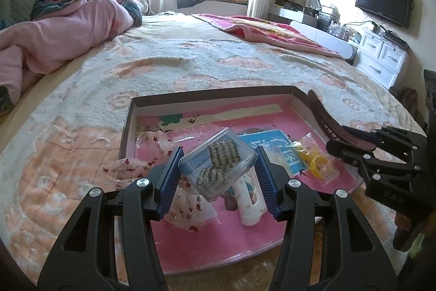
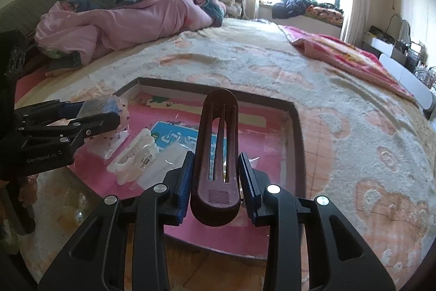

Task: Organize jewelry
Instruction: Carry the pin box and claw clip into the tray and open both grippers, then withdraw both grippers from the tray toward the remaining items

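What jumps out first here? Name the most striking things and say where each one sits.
The clear plastic box of sparkly rhinestone pieces stands out first, tilted and clamped by the left gripper above the pink-lined tray. Next is the long dark brown hair clip held upright in the right gripper over the tray's right side. Behind both, a rumpled pink quilt lies at the far left of the bed.

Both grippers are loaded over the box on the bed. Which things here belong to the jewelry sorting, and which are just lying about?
Job:
left gripper holding clear case of rhinestone pieces
right gripper holding dark brown hair clip
pink-lined box
white hair claw
yellow bangles bag

Lying about:
pink quilt
TV
white drawers
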